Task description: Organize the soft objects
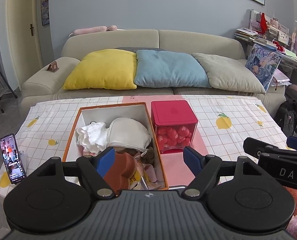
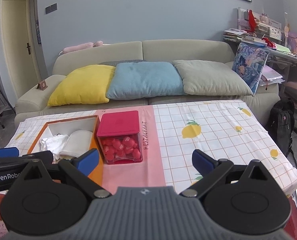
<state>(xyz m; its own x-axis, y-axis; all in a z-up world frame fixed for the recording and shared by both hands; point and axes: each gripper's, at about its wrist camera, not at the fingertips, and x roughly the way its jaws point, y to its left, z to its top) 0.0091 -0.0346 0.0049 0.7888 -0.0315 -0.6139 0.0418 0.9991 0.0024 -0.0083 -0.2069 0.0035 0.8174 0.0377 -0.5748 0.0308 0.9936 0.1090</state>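
An orange box (image 1: pixel 73 128) with white inside stands on the table and holds soft things: a crumpled white cloth (image 1: pixel 91 137), a cream pad (image 1: pixel 128 133), a brown sponge-like piece (image 1: pixel 121 167) and small packets. It also shows in the right wrist view (image 2: pixel 37 138). My left gripper (image 1: pixel 148 159) is open and empty, just above the box's near end. My right gripper (image 2: pixel 145 158) is open and empty over the pink strip of the tablecloth, to the right of the box. It also shows at the right edge of the left wrist view (image 1: pixel 268 150).
A red-lidded clear cube (image 1: pixel 173 126) full of red pieces stands right of the box, also in the right wrist view (image 2: pixel 120 138). A phone (image 1: pixel 12 159) leans at the table's left edge. A sofa with yellow (image 1: pixel 102 70), blue and grey cushions is behind.
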